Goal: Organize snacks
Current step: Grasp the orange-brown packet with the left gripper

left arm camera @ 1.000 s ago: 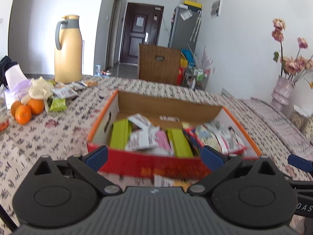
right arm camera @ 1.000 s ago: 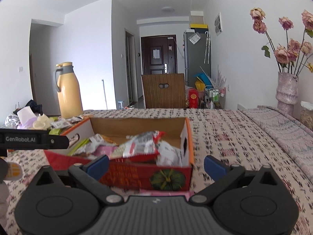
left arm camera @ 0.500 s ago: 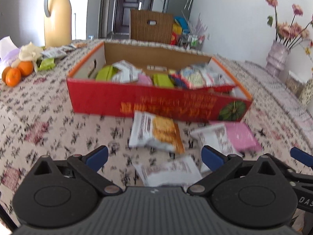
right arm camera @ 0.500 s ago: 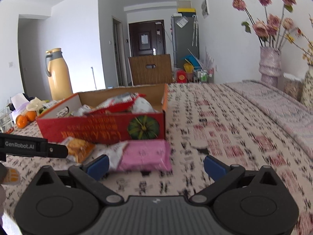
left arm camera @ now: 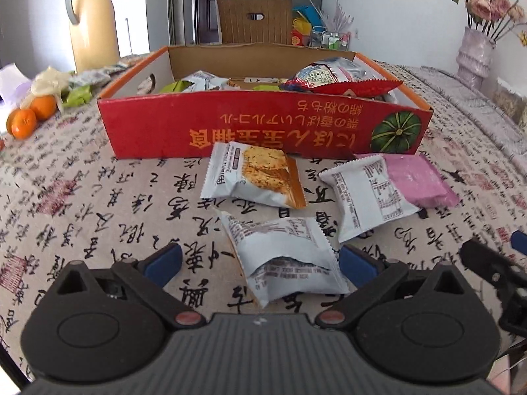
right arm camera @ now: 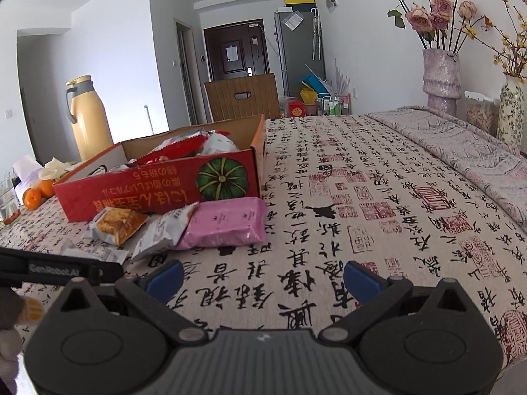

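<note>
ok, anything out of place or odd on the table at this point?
Yes. Four snack packets lie loose on the tablecloth in front of the red box instead of inside it: a cracker packet, a pink packet, and two white packets lying label side up. The box's print also reads upside down from here.

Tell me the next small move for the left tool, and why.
Probably ease the left tool forward and down onto the white packet lying between its open fingers. That packet is nearest, loose on the tablecloth outside the red box, and nothing is gripped yet.
</note>
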The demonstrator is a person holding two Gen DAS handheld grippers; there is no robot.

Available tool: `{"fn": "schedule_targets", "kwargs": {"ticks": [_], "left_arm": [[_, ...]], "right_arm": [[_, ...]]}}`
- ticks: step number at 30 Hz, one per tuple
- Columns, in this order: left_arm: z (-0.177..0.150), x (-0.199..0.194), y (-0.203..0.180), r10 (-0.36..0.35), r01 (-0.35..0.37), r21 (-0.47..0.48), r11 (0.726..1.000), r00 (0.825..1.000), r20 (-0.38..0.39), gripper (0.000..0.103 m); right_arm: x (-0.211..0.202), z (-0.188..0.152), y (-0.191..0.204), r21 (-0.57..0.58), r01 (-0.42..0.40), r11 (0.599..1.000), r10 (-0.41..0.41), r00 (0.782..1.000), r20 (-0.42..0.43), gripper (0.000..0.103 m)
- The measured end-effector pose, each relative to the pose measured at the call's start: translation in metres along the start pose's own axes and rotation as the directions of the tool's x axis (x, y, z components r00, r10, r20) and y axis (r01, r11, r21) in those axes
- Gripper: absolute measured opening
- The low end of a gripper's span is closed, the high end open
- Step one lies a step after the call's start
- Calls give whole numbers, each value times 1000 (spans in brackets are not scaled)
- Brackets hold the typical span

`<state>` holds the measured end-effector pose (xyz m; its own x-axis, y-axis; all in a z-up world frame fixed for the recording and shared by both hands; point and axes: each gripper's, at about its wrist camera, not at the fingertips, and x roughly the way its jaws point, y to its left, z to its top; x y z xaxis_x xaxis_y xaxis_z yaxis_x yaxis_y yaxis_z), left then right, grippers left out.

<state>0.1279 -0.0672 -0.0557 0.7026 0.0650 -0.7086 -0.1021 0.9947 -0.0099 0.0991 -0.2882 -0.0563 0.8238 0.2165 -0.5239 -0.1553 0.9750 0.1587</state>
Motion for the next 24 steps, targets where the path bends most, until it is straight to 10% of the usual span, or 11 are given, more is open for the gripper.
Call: {"fn": "schedule_targets", "kwargs": {"ticks": [6,24], "left_arm": [[-4,-1,-3,9,-9,14,1000,1000,23,100],[-12,-18,14,-88,89,-11,996,992,89,20]], "right_arm": [[2,-2,-1,7,-1,1000,1,1000,-11,103],[8,-9,7,-7,-1,1000,1,999,-39,103]]}}
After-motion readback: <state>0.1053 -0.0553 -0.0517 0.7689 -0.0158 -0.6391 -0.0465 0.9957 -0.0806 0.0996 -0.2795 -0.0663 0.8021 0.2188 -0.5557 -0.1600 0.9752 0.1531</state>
